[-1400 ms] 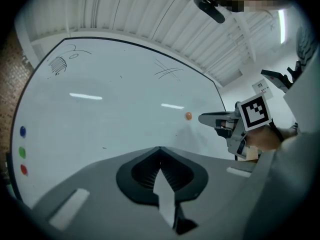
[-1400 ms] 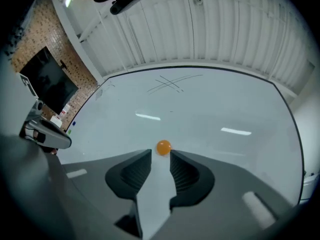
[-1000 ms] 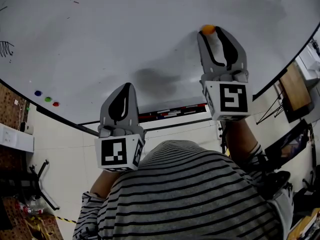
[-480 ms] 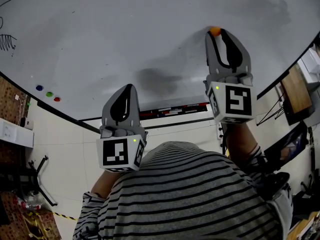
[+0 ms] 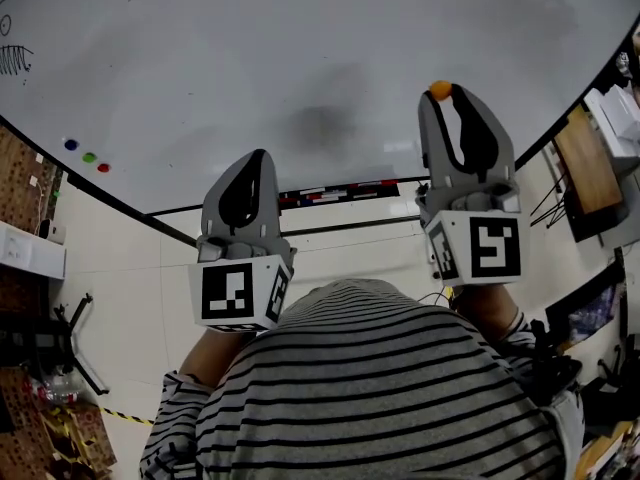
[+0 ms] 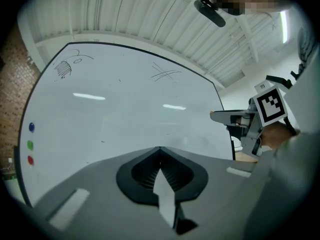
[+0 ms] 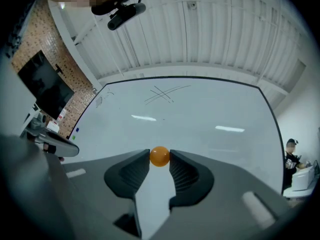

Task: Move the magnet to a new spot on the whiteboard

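Observation:
A small orange magnet (image 5: 440,89) sits pinched between the tips of my right gripper (image 5: 442,94), in front of the lower right part of the whiteboard (image 5: 300,48). In the right gripper view both pads press on the orange magnet (image 7: 160,156), so the right gripper (image 7: 160,160) is shut on it, with the whiteboard (image 7: 200,109) behind. I cannot tell whether the magnet touches the board. My left gripper (image 5: 257,156) is shut and holds nothing, near the board's lower edge; its tips meet in the left gripper view (image 6: 160,149).
Blue (image 5: 70,144), green (image 5: 89,157) and red (image 5: 103,167) magnets stick at the board's lower left. A marker tray (image 5: 330,194) runs under the board. Pen scribbles (image 5: 12,58) mark its upper left. A wooden desk (image 5: 585,168) stands right of the board.
The right gripper's jaws have closed onto the orange magnet, and gripper and magnet have shifted a little right and lower in the head view. The left gripper has barely moved.

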{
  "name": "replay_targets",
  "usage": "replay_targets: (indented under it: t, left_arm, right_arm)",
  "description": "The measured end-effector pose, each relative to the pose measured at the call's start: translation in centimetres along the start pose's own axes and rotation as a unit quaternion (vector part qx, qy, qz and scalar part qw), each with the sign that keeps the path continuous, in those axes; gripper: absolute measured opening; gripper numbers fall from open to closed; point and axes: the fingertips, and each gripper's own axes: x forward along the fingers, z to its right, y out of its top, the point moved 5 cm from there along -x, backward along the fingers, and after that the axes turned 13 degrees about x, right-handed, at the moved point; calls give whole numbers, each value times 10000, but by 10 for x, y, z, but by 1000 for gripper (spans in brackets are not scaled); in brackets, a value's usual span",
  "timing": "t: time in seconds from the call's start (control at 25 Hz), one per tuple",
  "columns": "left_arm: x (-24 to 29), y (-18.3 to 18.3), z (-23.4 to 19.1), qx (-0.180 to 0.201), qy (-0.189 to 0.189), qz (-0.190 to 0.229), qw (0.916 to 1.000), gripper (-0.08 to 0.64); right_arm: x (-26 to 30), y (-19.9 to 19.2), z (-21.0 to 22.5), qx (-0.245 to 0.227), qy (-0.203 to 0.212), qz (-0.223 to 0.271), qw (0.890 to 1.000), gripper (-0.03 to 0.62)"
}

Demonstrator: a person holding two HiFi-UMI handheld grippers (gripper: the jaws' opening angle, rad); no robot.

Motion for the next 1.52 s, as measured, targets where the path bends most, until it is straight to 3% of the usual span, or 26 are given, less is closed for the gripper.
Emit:
replay_targets:
  t: [0.48, 0.68, 0.96, 1.52]
  left_arm:
    - [-56, 0, 83, -261, 258, -121, 9993, 17]
    - [-74, 1, 105, -271, 360, -158, 9989, 15]
    - [-89, 2, 122, -185, 315, -195, 9991, 15]
    - [-101, 0, 125, -256, 478, -239, 9982, 17]
  right_arm:
    - [-111, -27, 21, 591, 180, -852, 9945, 124]
    - [-140, -32, 30, 587, 189, -1059, 9925, 124]
    - [-156, -24, 31, 616, 331, -812, 9942, 124]
    - [-166, -23, 23, 646, 406, -817, 9937, 124]
